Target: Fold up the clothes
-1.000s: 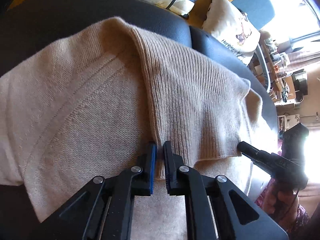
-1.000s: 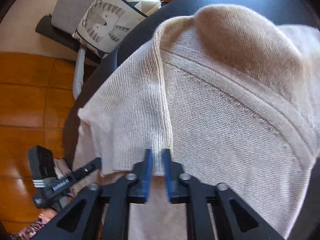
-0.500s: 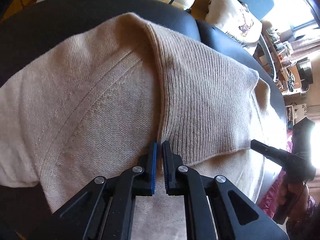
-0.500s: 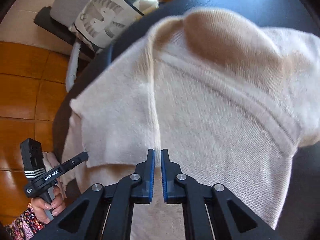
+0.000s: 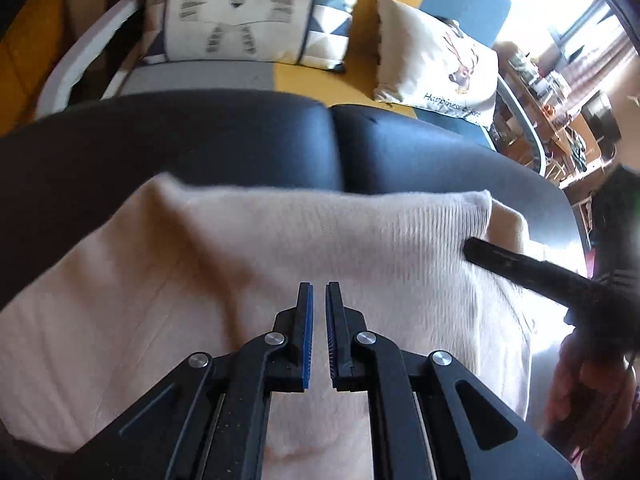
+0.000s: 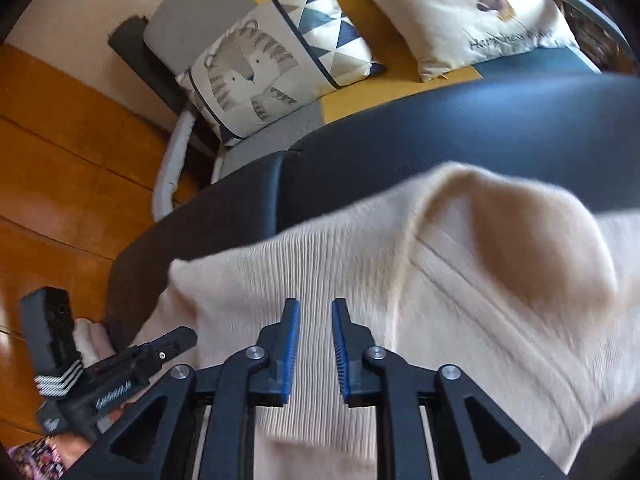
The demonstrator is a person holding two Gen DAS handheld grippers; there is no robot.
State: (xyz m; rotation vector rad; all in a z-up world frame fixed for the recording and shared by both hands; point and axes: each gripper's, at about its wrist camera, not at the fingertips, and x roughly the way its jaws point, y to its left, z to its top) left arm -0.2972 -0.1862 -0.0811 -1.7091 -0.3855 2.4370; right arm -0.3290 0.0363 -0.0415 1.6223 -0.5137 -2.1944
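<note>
I see beige sweater (image 5: 248, 280) spread on dark seat (image 5: 240, 140), directly below and ahead of both tools. Left gripper (image 5: 319, 300) together, nothing pinched. Right gripper (image 6: 315, 316) opening, nothing between. Folded edge runs crosswise; I judge both equally near.

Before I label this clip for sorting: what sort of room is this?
Most likely a home living room: a beige sweater lies on a dark cushioned seat, with printed throw cushions on a sofa behind and a wooden floor.
</note>
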